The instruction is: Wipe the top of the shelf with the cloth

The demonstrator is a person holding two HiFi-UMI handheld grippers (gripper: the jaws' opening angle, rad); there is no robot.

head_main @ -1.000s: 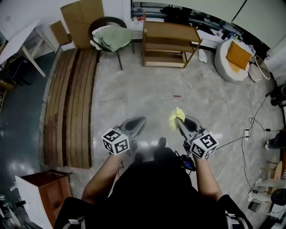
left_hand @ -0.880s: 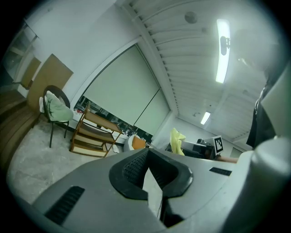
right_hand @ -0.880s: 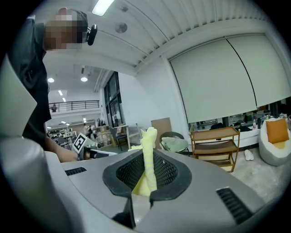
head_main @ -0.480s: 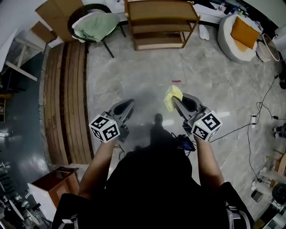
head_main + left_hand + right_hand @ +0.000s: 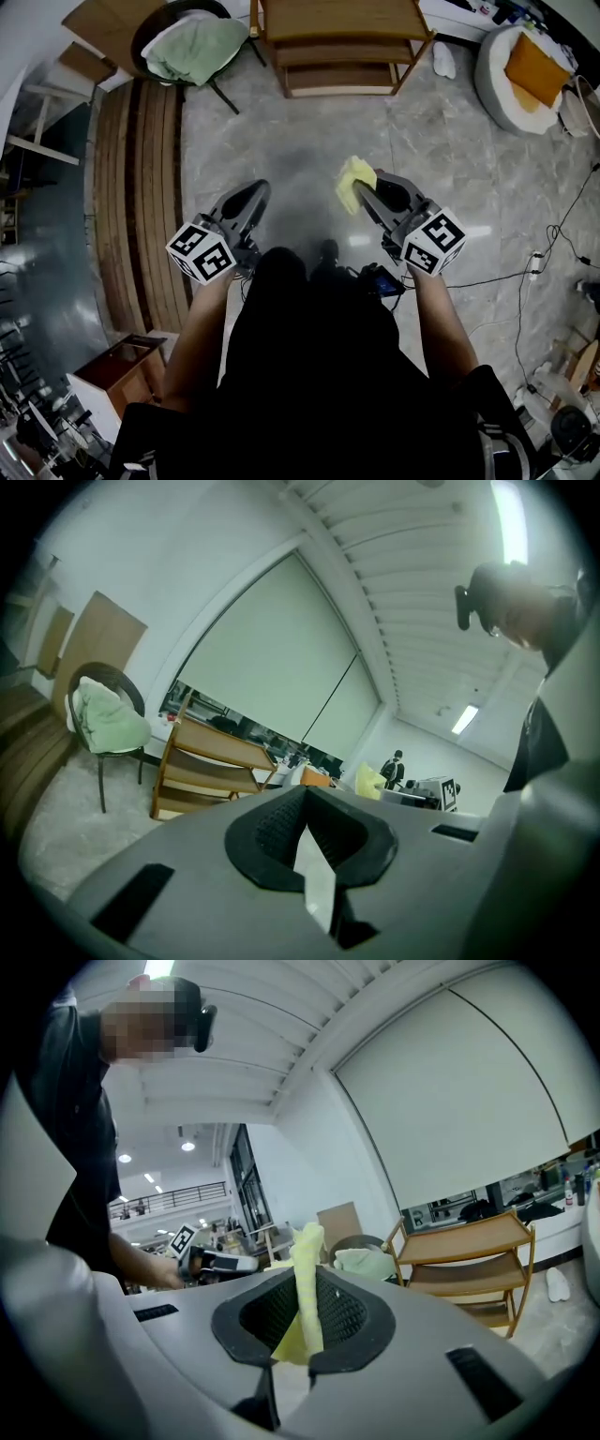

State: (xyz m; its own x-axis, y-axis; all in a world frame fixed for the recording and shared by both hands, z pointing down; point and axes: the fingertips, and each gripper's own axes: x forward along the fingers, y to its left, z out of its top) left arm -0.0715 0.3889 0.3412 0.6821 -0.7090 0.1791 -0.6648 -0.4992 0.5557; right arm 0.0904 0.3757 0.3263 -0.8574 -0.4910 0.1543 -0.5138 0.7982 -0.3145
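Note:
The wooden shelf [image 5: 337, 42] stands at the far end of the floor, some way ahead of both grippers; it also shows as the shelf [image 5: 202, 771] and the shelf [image 5: 464, 1260] in the gripper views. My right gripper [image 5: 361, 192] is shut on a yellow cloth [image 5: 354, 178], which sticks up between its jaws as a folded strip [image 5: 307, 1279]. My left gripper [image 5: 251, 195] is held level beside it, shut with nothing in it [image 5: 309, 841]. Both are held in the air above the marble floor.
A chair with a green cushion [image 5: 192, 47] stands left of the shelf. Long wooden planks [image 5: 141, 187] lie along the left. A white round pouffe with an orange cushion [image 5: 525, 66] sits at the right, cables [image 5: 553, 244] trail on the floor, and a wooden box [image 5: 117, 375] is lower left.
The shelf and chair have slid towards the top edge of the head view as the person walks towards them. The right gripper still holds the cloth; the left stays shut.

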